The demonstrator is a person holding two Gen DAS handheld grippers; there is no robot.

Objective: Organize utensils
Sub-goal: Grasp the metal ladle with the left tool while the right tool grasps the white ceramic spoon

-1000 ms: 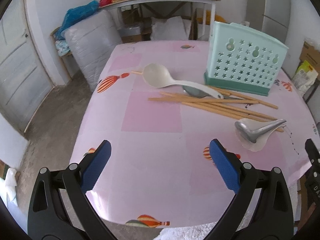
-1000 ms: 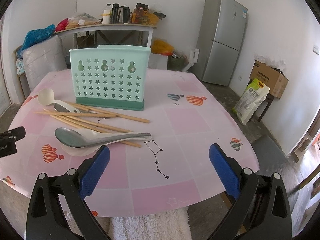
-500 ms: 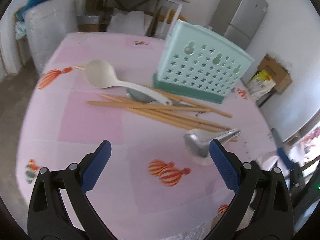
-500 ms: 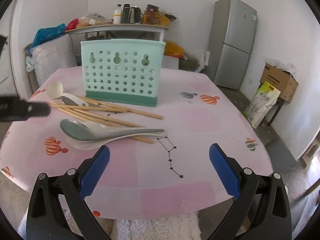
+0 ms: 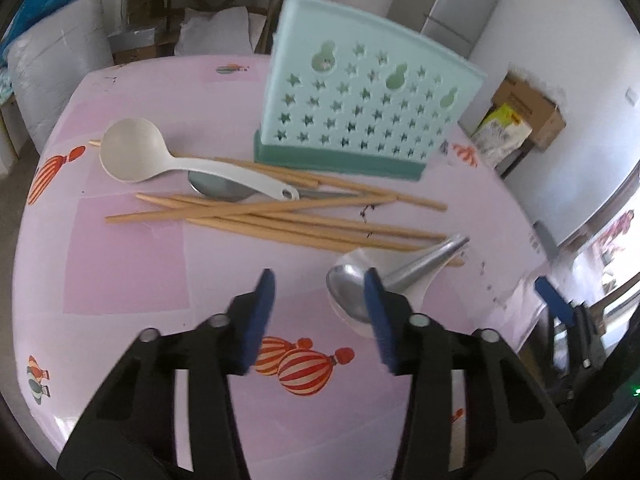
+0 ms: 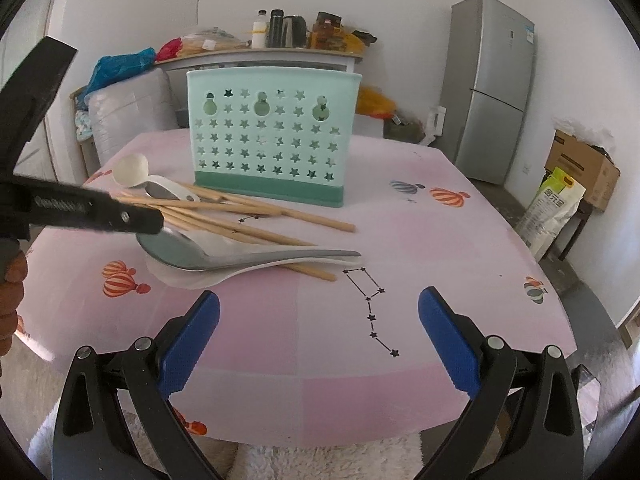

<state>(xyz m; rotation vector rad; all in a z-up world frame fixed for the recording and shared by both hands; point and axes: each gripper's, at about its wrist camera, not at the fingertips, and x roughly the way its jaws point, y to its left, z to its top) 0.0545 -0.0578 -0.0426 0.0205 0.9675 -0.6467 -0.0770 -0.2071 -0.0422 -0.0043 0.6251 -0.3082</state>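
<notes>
while my left gripper (image 5: 320, 300) hangs low over the pink tablecloth (image 5: 132, 276), its jaws are closing, about half shut, with only bare cloth between the pads; the right pad overlaps the bowl of the metal spoon (image 5: 352, 288) in view, and i cannot tell whether it touches. my right gripper (image 6: 320, 336) hovers at the near table edge, jaws fully spread, holding nothing.

the step in hand, as i judge it, is picking up that metal spoon, which lies stacked on a white spoon (image 6: 192, 278). to do it well, i should shift right so the bowl or neck sits squarely between the pads, and close on the upper spoon alone.

count: four spoons, namely two metal, the second (image 5: 220, 188) lying under the white ladle-type spoon (image 5: 132, 154). chopsticks (image 5: 280, 216) number roughly eight; overlap prevents an exact tally. one mint holder (image 5: 360, 104) stands upright just behind the pile; i cannot see inside it.
</notes>
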